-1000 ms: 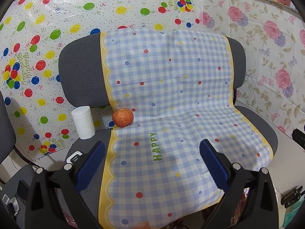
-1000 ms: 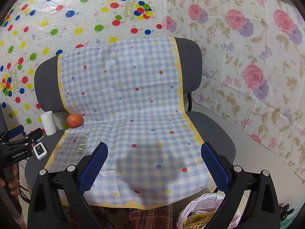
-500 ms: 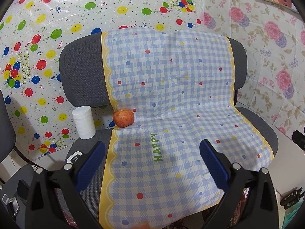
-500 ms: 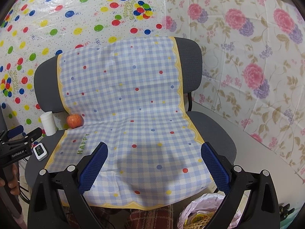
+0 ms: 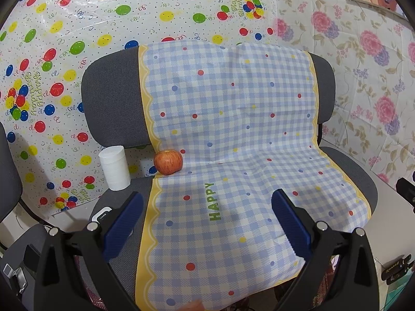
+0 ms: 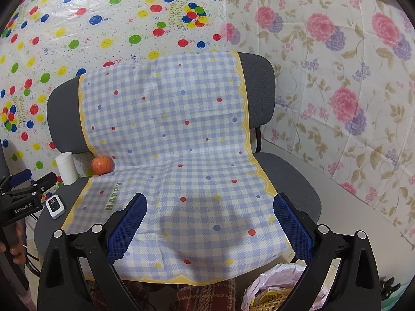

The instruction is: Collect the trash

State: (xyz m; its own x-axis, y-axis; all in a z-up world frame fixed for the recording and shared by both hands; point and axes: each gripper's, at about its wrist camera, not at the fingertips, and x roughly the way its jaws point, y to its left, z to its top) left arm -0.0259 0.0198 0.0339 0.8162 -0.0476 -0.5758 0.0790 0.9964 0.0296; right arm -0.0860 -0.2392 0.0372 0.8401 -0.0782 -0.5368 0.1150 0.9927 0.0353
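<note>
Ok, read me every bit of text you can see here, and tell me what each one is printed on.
"HAPPY" – green letters on the checked cloth over the chair.
"Happy Birthday" – on the balloon sheet behind the chair, repeated in several spots.
"GenRobot.AI" – white print on the left gripper, seen from the right wrist.
The small white device has a screen, too small to read.
The paper cup shows no text.

bright even light, sharp focus, fisheye-bent edges, dark corners
</note>
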